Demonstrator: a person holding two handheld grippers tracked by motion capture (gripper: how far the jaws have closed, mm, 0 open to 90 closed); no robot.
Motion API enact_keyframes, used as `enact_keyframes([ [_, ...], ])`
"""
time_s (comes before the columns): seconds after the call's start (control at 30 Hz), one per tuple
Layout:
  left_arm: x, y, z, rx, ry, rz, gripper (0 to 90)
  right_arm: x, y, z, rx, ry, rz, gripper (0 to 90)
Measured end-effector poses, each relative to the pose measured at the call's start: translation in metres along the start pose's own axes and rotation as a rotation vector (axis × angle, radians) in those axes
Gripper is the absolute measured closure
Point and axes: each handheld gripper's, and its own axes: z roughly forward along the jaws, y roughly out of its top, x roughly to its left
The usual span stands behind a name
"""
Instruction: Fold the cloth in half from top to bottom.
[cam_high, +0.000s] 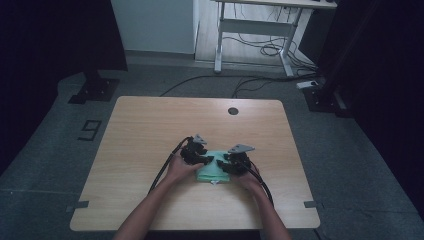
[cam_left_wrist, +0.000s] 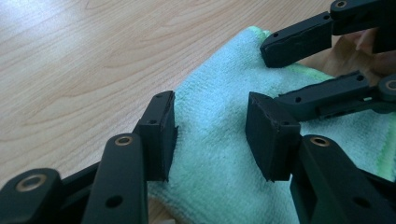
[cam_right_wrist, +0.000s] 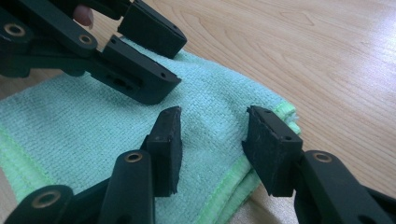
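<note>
Grey floor (cam_high: 45, 150) all round, dark curtains at the sides, a white desk frame (cam_high: 255, 30) with loose cables behind. Wooden bench (cam_high: 150, 130) is light, bare over its far half, with a round cable hole (cam_high: 233, 111) near the far edge. Folded green cloth (cam_high: 212, 172) lies toward the near middle, clear of every edge. High view: both hands meet over it, left gripper (cam_high: 206, 160) and right gripper (cam_high: 223, 165) facing each other. Left gripper view: left gripper (cam_left_wrist: 210, 135) has its fingers apart over the cloth (cam_left_wrist: 210, 154), nothing pinched. Right gripper view: right gripper (cam_right_wrist: 212, 140) has its fingers apart, straddling the cloth's (cam_right_wrist: 84, 121) stitched corner, not clamping.
</note>
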Motion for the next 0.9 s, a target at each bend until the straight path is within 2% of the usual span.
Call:
enact_keyframes([
  [0.2, 0.002, -0.006, -0.010, -0.007, 0.039, 0.015, 52.8, 0.000, 0.000, 0.000, 0.000, 0.003, -0.001, 55.1],
  [0.33, 0.008, -0.012, -0.017, 0.002, 0.065, 0.006, 52.2, 0.000, 0.000, 0.000, 0.001, 0.002, -0.004, 55.1],
  [0.43, 0.013, -0.017, -0.017, -0.008, 0.043, -0.028, 52.2, 0.001, 0.000, 0.000, 0.002, -0.003, -0.007, 55.0],
  [0.53, 0.010, -0.019, -0.013, -0.009, 0.054, -0.022, 53.8, 0.001, 0.001, 0.000, 0.005, -0.008, -0.014, 55.0],
  [0.67, 0.012, -0.021, -0.012, -0.017, 0.042, -0.047, 54.0, 0.002, 0.003, -0.003, 0.000, -0.006, -0.024, 52.2],
  [0.73, 0.011, -0.021, -0.012, -0.019, 0.048, -0.045, 54.0, 0.005, 0.006, -0.010, -0.031, -0.005, -0.019, 51.0],
  [0.8, 0.010, -0.021, -0.012, -0.018, 0.050, -0.045, 54.1, 0.010, 0.011, -0.019, -0.067, 0.020, -0.010, 50.7],
  [0.9, 0.010, -0.021, -0.012, -0.017, 0.050, -0.048, 54.0, 0.024, 0.014, -0.023, -0.064, 0.047, -0.031, 49.4],
])
